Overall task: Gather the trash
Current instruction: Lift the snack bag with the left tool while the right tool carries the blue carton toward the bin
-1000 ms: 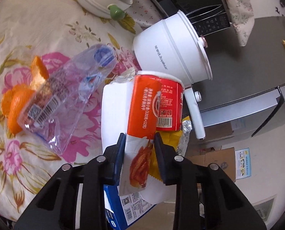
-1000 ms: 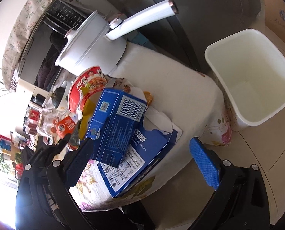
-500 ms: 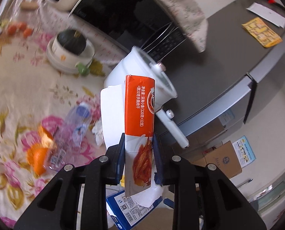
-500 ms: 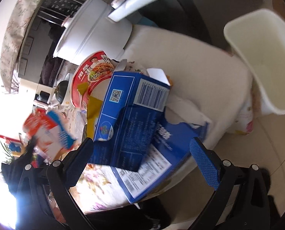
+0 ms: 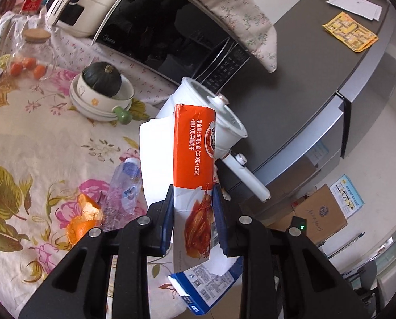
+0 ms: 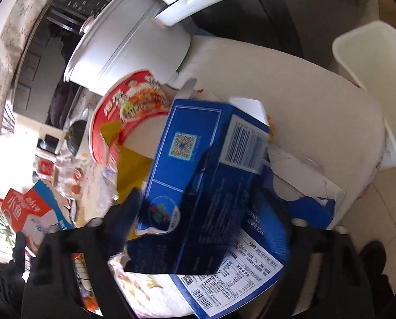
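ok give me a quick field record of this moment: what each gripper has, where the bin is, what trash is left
left gripper: shut on orange snack box, lifted off the table
right gripper: jaws closing around blue carton, grip not clear
bin: white, on the floor beyond the table edge
trash left: noodle cup lid, crushed bottle, orange peel

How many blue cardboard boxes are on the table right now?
2: an upright blue box near the table's edge, leaning over a torn flattened blue box lying beneath it. Others may be hidden.
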A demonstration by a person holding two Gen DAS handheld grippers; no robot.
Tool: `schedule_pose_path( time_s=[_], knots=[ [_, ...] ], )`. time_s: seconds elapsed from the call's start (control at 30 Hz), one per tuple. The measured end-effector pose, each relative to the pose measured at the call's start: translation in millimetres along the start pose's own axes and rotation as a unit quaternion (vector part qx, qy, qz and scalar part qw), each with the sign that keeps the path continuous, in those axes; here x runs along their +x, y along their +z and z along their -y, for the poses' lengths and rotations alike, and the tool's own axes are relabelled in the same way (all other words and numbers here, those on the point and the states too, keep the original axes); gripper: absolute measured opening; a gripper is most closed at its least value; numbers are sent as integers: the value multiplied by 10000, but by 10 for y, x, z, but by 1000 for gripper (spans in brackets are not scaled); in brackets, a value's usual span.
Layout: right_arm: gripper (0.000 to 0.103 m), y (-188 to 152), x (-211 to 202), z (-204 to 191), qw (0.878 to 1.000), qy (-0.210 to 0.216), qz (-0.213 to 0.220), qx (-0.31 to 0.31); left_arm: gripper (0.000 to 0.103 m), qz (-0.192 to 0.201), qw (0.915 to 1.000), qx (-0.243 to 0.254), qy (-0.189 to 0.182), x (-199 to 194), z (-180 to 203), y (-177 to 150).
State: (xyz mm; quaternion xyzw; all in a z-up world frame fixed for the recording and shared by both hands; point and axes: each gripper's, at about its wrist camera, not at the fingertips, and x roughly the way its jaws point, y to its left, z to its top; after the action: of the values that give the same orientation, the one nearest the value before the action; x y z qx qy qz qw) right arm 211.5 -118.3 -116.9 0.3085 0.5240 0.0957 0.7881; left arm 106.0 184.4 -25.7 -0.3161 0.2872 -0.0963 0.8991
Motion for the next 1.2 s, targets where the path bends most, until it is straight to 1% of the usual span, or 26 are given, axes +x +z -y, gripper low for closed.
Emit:
schedule_pose_path(
  time_s=[0.03, 0.1, 0.13, 0.23, 0.33, 0.47, 0.53, 0.67, 0.87, 0.97, 1.07, 1.2],
  knots=[
    [59, -5, 6, 0, 10000, -10, -12, -65, 27, -48, 10000, -51, 27, 29, -43, -12],
    [54, -10, 11, -22, 9999, 13, 3, -128, 27, -121, 9999, -120, 30, 66, -92, -30],
    [49, -11, -4, -37, 9998, 15, 63, -178, 27, -131, 9998, -122, 30, 71, -90, -36],
    [42, -15, -78, -110, 9988, -18, 297, -383, 27, -116, 9999, -24, 61, 71, -70, -58],
    [38, -20, -195, -174, 9967, -87, 551, -582, 27, -55, 9997, 175, 149, 63, -1, -85],
    [36, -61, -385, -326, 9899, -193, 953, -1026, 27, 58, 9986, 429, 296, 55, 88, -117],
    [36, -94, -495, -407, 9839, -275, 1199, -1298, 27, 107, 9978, 541, 358, 57, 127, -134],
    [36, -133, -648, -529, 9731, -346, 1528, -1691, 27, 252, 9951, 815, 497, 59, 232, -175],
    [36, -242, -849, -679, 9509, -480, 2046, -2273, 27, 469, 9899, 1155, 678, 57, 376, -228],
    [36, -296, -949, -769, 9334, -626, 2385, -2605, 27, 638, 9863, 1350, 698, 32, 494, -240],
    [36, -328, -1025, -807, 9213, -731, 2606, -2793, 27, 749, 9840, 1467, 673, 18, 605, -252],
    [36, -331, -1139, -795, 9128, -793, 2817, -2849, 27, 860, 9805, 1648, 636, 19, 769, -284]
  ],
)
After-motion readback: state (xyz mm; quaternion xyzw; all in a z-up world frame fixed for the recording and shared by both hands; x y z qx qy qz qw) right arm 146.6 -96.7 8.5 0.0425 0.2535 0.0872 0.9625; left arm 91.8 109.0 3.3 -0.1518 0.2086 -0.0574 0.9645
